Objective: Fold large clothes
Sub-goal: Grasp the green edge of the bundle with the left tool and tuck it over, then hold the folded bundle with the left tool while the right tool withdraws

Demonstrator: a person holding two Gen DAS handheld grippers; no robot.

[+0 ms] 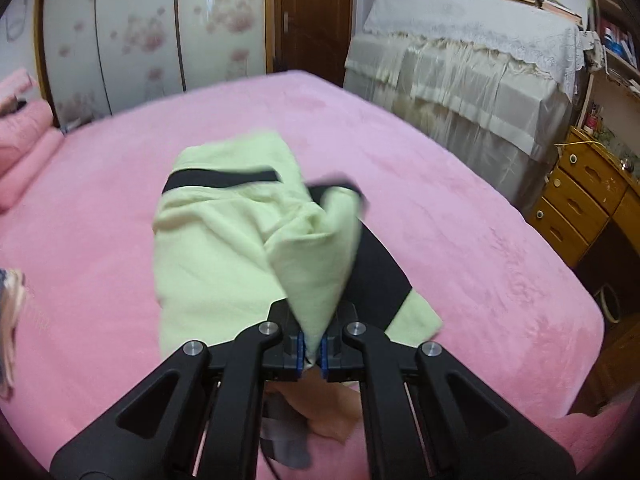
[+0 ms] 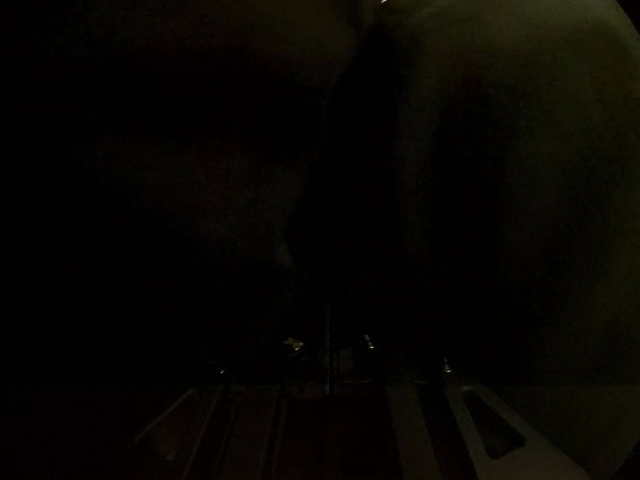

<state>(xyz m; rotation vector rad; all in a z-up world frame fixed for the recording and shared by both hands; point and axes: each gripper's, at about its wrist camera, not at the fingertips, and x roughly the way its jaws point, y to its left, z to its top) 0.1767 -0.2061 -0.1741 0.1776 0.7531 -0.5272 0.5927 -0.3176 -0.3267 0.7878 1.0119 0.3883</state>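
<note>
A light green garment with black bands [image 1: 224, 240] lies bunched on the pink bed [image 1: 460, 240] in the left wrist view. My left gripper [image 1: 313, 320] is shut on a fold of the garment, which rises from the heap in a taut cone into the jaws. A hand [image 1: 324, 416] shows below the left gripper. The right wrist view is almost wholly dark, with cloth [image 2: 500, 140] draped over the lens. My right gripper [image 2: 332, 354] shows only faintly, its fingers close together. Whether it holds the cloth is hidden.
Pink pillows [image 1: 24, 148] lie at the bed's left end. Beyond the bed stand a floral sliding wardrobe [image 1: 140, 40] and a brown door [image 1: 312, 16]. A lace-covered piece of furniture [image 1: 480, 68] and wooden drawers [image 1: 580, 204] line the right side.
</note>
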